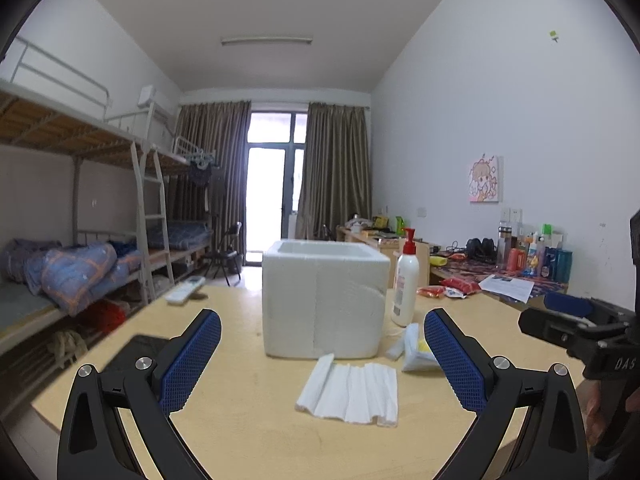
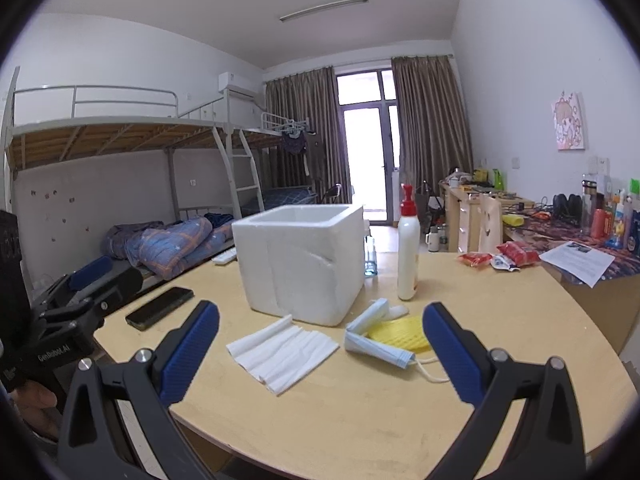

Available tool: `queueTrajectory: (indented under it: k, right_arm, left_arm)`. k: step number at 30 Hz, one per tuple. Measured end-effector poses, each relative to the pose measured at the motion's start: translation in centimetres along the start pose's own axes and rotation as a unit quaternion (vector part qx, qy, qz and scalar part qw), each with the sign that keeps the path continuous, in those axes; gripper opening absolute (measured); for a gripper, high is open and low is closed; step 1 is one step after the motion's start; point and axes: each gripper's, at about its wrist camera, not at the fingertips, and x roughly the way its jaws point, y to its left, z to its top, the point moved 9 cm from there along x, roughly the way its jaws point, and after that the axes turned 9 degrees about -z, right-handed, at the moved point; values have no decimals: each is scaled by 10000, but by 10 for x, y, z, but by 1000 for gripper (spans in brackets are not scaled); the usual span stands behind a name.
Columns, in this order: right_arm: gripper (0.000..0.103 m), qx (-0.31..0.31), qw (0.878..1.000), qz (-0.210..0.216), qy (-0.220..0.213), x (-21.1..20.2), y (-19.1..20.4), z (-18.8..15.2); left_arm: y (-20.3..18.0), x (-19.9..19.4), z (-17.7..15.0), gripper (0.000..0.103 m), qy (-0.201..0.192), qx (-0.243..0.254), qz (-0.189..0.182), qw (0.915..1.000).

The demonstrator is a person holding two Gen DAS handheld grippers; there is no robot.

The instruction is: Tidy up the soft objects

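- Left tongs [image 1: 322, 356]: black arms with blue ribbed pads, spread wide and holding nothing, above the near edge of the round pale wooden counter [image 1: 248, 420].
- Right tongs [image 2: 320, 354]: same build, likewise spread wide and empty; in the left wrist view they show at the right edge, beside a hand.
- Folded white pleated tissue sheet [image 1: 350, 394]: lies flat on the counter, between the pads of the left tongs and just in front of the box.
- White foam box with open top [image 1: 324, 300]: stands upright at mid-counter.
- Light blue folded face mask [image 2: 378, 346] and yellow mesh mask [image 2: 400, 334]: lie touching each other, right of the tissue sheet and near the box's front right corner.
- White pump bottle with red cap [image 2: 408, 256]: upright, just right of the box.
- Black phone [image 2: 160, 308]: flat on the counter, left of the box.
- Red snack packets [image 2: 498, 258]: at the far right rim, well apart from the masks.
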Motion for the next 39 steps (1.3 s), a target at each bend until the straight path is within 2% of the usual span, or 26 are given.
queueTrajectory:
  k: [5, 14, 23, 34, 39]
  right_arm:
    - [103, 44, 9997, -41, 246, 8, -1, -15]
    - [103, 117, 9992, -219, 318, 12, -20, -17]
    - [103, 164, 9974, -398, 572, 28, -33, -27]
    - [103, 237, 9905, -683, 1171, 70, -53, -43]
    - [103, 201, 9884, -656, 1356, 86, -53, -45]
  left_arm:
    - [-1, 11, -13, 102, 242, -22, 17, 9997]
    - [-11, 22, -22, 102, 405, 116, -53, 9991]
    - [-15, 49, -43, 102, 875, 196, -162, 9958]
    - [-12, 96, -65, 102, 1640, 26, -360, 9858]
    - [-4, 113, -72, 102, 1931, -254, -420, 9799]
